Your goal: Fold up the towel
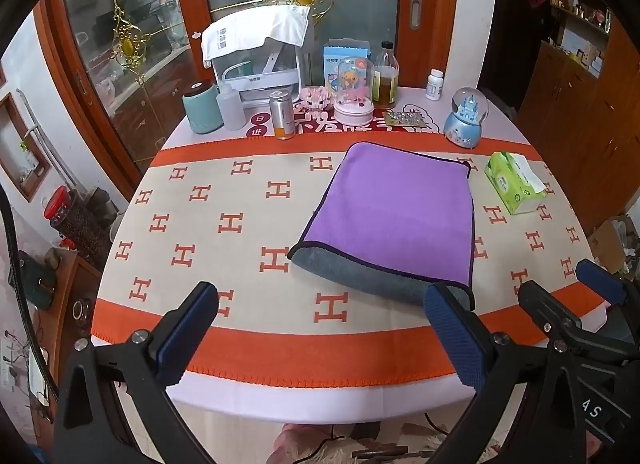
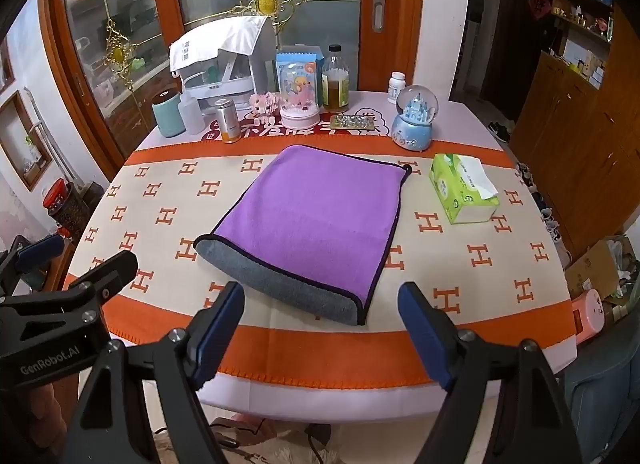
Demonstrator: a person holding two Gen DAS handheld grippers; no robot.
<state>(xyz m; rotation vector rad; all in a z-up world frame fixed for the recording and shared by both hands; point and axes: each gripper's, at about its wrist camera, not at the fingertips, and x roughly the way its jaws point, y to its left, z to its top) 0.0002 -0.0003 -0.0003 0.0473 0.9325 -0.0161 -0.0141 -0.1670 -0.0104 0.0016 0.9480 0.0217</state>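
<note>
Towel (image 2: 316, 219) folded, purple face up with a grey layer showing at its near edge, lying flat on the patterned surface (image 2: 160, 191) beside a tissue pack (image 2: 464, 191). Left tool (image 1: 320, 328) and right tool (image 2: 320, 328) both spread wide, holding nothing, near the towel's front edge.

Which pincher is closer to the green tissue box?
Right. The right gripper sits nearer the green tissue box, on its side of the purple towel; the left gripper sits farther left.
</note>
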